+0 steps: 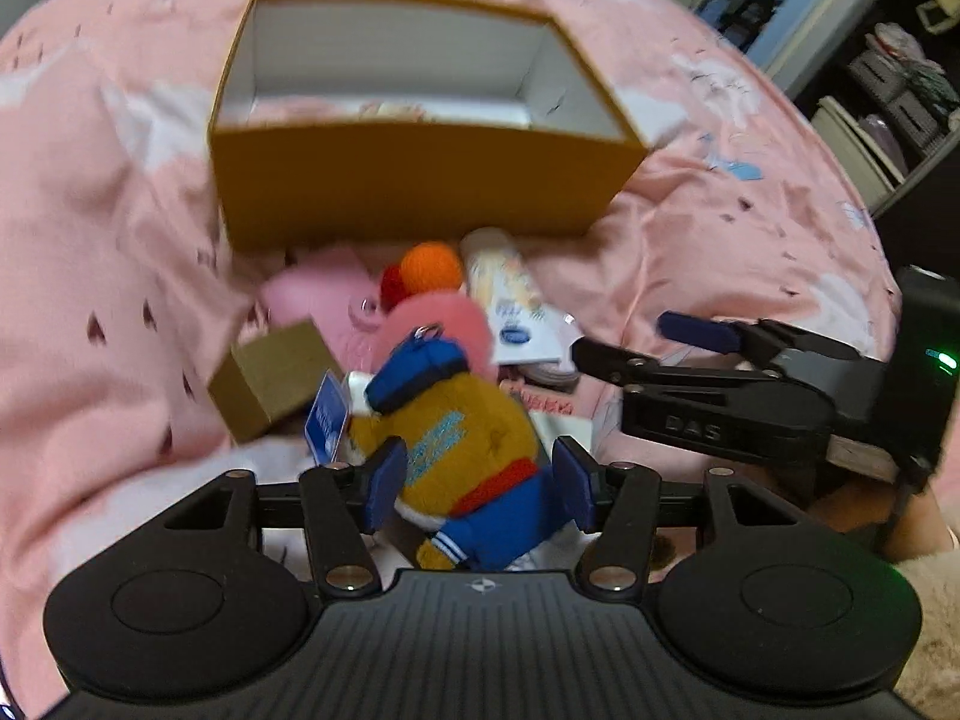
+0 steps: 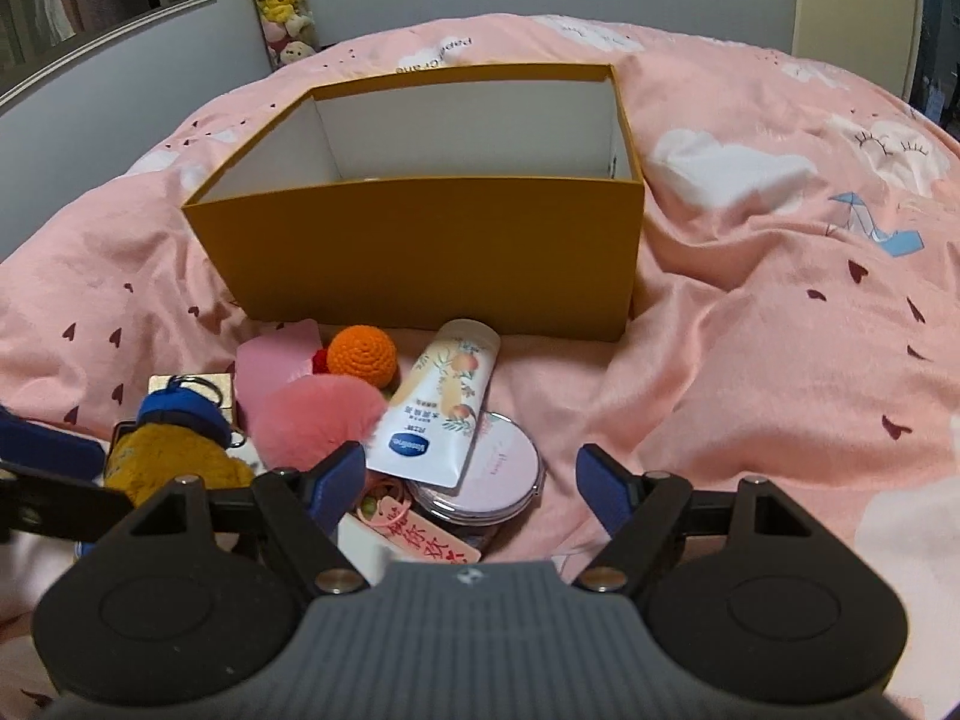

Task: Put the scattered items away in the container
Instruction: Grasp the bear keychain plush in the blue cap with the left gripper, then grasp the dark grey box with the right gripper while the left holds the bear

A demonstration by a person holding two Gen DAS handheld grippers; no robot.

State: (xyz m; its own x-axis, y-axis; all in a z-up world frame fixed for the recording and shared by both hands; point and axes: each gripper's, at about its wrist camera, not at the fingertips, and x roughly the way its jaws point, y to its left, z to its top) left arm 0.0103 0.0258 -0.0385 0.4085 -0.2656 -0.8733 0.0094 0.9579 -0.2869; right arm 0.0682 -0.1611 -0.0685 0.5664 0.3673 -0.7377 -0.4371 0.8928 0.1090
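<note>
A yellow open box (image 1: 420, 180) (image 2: 432, 246) stands on the pink bedspread, with something pale low inside it. In front of it lies a pile: a plush toy in blue cap and yellow shirt (image 1: 462, 444) (image 2: 174, 450), a pink pompom (image 2: 318, 414), an orange crochet ball (image 2: 363, 354), a hand cream tube (image 2: 438, 402), a round pink compact (image 2: 486, 474), a pink tag (image 2: 414, 534). My left gripper (image 1: 477, 483) is shut on the plush toy's body. My right gripper (image 2: 474, 486) is open, low over the compact and tube; it also shows in the left wrist view (image 1: 624, 342).
A small tan box (image 1: 276, 378) and a pink card (image 1: 318, 294) lie left of the pile. The bedspread (image 2: 750, 330) is rumpled around the box. Shelves and a doorway (image 1: 888, 60) are at the far right; a wall with plush toys (image 2: 282, 0) is behind the bed.
</note>
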